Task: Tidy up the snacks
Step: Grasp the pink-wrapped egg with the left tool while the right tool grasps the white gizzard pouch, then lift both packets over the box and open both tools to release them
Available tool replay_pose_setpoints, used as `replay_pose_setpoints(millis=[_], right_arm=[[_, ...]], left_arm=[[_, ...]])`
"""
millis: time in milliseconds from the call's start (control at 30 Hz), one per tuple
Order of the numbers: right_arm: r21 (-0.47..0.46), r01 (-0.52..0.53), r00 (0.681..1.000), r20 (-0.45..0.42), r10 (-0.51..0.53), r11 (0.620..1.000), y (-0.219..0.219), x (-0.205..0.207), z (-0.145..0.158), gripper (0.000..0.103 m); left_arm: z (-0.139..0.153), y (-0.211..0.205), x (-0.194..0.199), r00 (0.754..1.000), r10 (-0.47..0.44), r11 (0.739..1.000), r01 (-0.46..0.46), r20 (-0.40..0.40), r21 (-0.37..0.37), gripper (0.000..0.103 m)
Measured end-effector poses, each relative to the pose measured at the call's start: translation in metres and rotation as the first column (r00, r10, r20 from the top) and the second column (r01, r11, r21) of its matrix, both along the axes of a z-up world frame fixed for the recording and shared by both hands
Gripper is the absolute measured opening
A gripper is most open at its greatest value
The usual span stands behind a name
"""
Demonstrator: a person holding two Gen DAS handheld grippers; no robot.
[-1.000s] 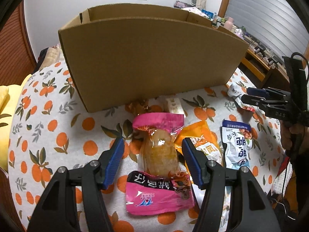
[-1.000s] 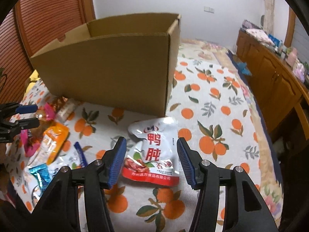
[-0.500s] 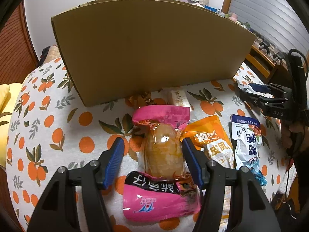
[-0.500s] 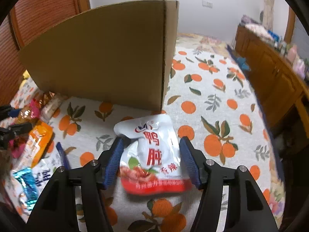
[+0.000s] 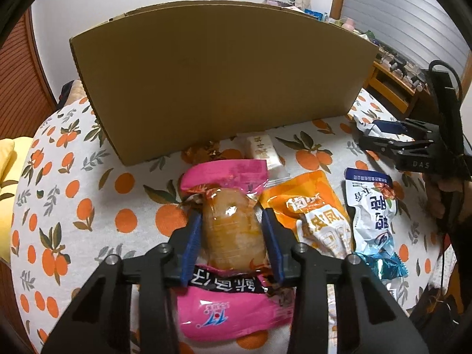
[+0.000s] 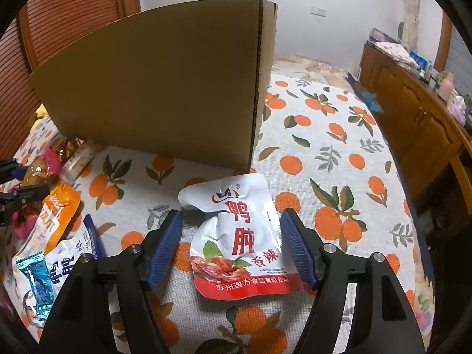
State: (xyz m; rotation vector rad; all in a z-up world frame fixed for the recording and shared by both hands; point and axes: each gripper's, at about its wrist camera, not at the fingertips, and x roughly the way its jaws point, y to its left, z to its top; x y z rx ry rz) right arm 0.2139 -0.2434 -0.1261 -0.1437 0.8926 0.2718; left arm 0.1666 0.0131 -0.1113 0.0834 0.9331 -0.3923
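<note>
A pink snack pack with a clear yellow-brown middle lies on the orange-print cloth. My left gripper is closing on it, and both blue pads touch the pack's sides. In the right wrist view a white pouch with red print lies flat between the fingers of my right gripper. Those jaws are opening and the pads stand clear of the pouch. A tall cardboard box stands just behind the snacks; its inside is hidden.
Beside the pink pack lie an orange pack, a white-and-blue pouch, a small white bar and a blue candy. A wooden cabinet runs along the right. A yellow cushion lies at the left edge.
The left jaws have closed in from wide apart onto the sides of the pink pack. The right jaws have spread wider around the white pouch. Both views now sit lower against the box wall.
</note>
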Motion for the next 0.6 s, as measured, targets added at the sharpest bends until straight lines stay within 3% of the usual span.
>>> replay_pose_setpoints(millis=[433,533,600], right_arm=[[-0.004,0.001,1.0,0.0,-0.001,1.0,-0.001,0.001,0.0,0.071],[-0.003,0.007,1.0,0.003,-0.007,1.0,-0.002,0.0,0.001,0.058],[0.006,0.005,1.0,-0.002,-0.005,1.0,-0.004,-0.001,0.001,0.058]], left_arm=[[0.022,0.009,-0.02,0.999,0.012,0.999,-0.01,0.05,-0.047,0.038],[0.029,0.008,-0.025,0.998,0.011,0.998,-0.007,0.065,-0.055,0.038],[0.032,0.007,-0.026,0.997,0.008,0.999,-0.004,0.074,-0.054,0.038]])
